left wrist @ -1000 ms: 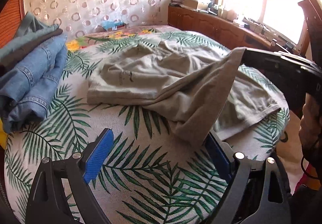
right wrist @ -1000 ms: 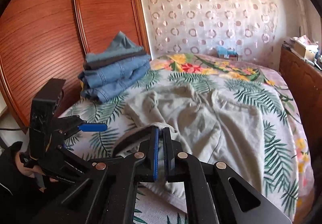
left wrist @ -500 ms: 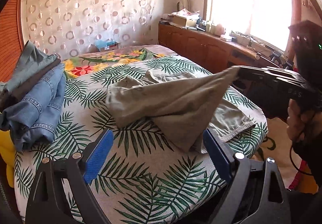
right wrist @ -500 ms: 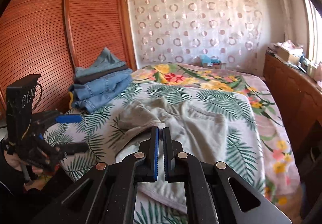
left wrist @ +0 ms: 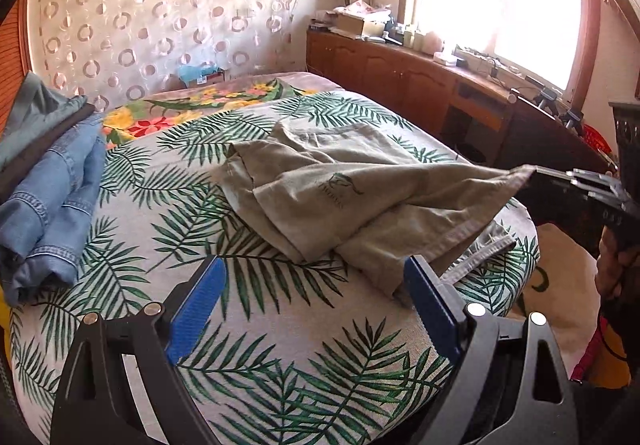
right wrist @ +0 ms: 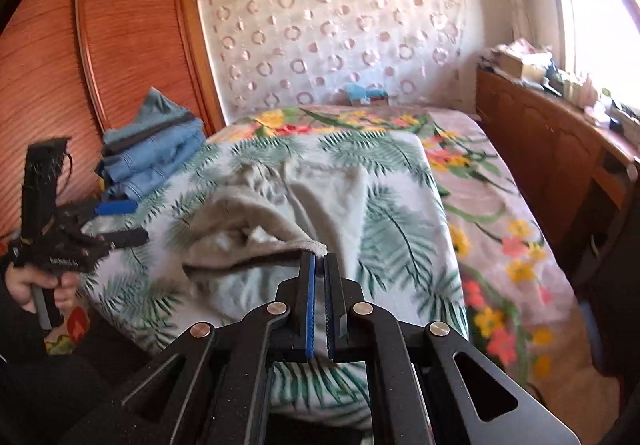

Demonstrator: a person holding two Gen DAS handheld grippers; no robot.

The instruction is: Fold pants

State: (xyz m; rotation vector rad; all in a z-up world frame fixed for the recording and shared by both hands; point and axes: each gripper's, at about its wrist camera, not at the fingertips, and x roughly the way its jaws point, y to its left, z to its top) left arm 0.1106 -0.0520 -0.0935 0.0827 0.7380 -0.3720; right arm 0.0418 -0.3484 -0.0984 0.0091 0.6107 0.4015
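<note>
Grey-beige pants (left wrist: 344, 185) lie rumpled on the leaf-print bedspread (left wrist: 248, 333). My right gripper (right wrist: 319, 259) is shut on a hem corner of the pants (right wrist: 256, 229) and holds that corner lifted off the bed, out toward the bed's right edge. In the left wrist view the same right gripper (left wrist: 540, 173) shows at far right with the cloth stretched taut to it. My left gripper (left wrist: 316, 309) hangs open over the near part of the bed, nothing between its blue pads, just short of the pants' near fold. It also appears at far left as the left gripper (right wrist: 116, 219).
A stack of folded jeans (left wrist: 44, 189) sits at the bed's left side by the wooden wardrobe (right wrist: 80, 65). A wooden sideboard (left wrist: 420, 85) with clutter runs under the window on the right. A floral cover (right wrist: 480, 181) lies on the far and right part of the bed.
My right gripper has carried the pinched pants corner sideways toward the bed's right edge, dragging the cloth. The left gripper has risen and drawn back a little, still open.
</note>
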